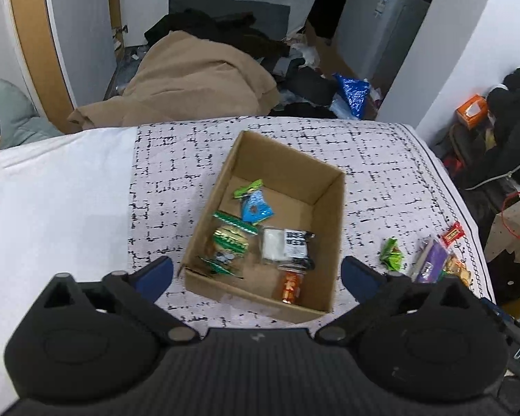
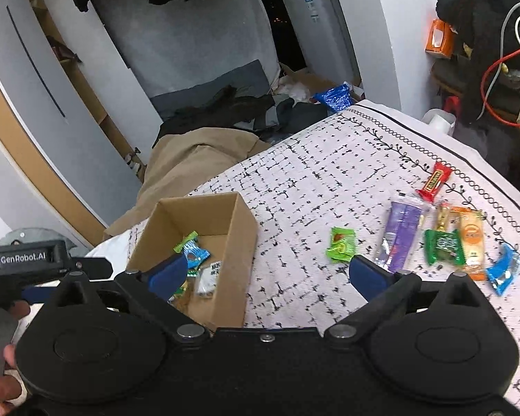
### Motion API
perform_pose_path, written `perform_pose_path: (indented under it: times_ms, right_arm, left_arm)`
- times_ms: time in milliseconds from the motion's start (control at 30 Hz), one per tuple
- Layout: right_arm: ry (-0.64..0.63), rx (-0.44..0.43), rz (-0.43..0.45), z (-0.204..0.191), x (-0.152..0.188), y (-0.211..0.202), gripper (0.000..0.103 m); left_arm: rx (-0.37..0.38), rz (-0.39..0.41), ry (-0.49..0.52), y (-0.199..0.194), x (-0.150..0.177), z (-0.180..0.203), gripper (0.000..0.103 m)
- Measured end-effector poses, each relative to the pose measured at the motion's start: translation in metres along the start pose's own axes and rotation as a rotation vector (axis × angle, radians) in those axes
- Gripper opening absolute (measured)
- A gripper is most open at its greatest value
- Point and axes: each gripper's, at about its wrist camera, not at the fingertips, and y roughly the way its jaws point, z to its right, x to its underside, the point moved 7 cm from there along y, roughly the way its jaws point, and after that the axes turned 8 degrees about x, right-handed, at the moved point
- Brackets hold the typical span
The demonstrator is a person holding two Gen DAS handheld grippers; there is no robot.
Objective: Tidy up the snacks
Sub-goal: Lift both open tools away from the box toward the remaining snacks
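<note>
A cardboard box (image 1: 329, 222) (image 2: 239, 239) sits on the patterned cloth and holds several wrapped snacks, among them a blue packet (image 1: 254, 208) and an orange one (image 1: 289, 286). My left gripper (image 1: 256, 274) hovers open over the box's near edge, nothing between its fingers. My right gripper (image 2: 267, 274) hangs open just right of the box, also empty. Loose snacks lie on the cloth to the right: a light green packet (image 2: 341, 244) (image 1: 391, 254), a purple bar (image 2: 400, 235), a red bar (image 2: 433, 182), a dark green packet (image 2: 443, 246), an orange packet (image 2: 471, 239) and a blue packet (image 2: 502, 272).
The cloth-covered surface (image 2: 329, 180) drops off at its far edge onto a tan blanket (image 1: 197, 79) and a clutter of clothes on the floor. A hand (image 2: 3, 378) holds the other gripper's handle at the lower left. Cables and dark bags crowd the right side.
</note>
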Motion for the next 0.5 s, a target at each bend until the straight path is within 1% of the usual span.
perform_pose_path:
  times_ms: [167,333,500]
  right_arm:
    - [-0.017,0.011,0.016,0.013,0.002,-0.013,0.103]
    - [-0.022,0.037,0.032,0.036,0.002,-0.026,0.103]
    - [-0.017,0.06,0.036,0.058,0.005,-0.033,0.103]
  left_arm:
    - [0.027,0.013,0.02,-0.004,0.009,0.019,0.103]
    - [0.061,0.034,0.038,-0.008,0.017,0.043,0.103]
    - [0.063,0.042,0.094,-0.008,0.028,0.068,0.103]
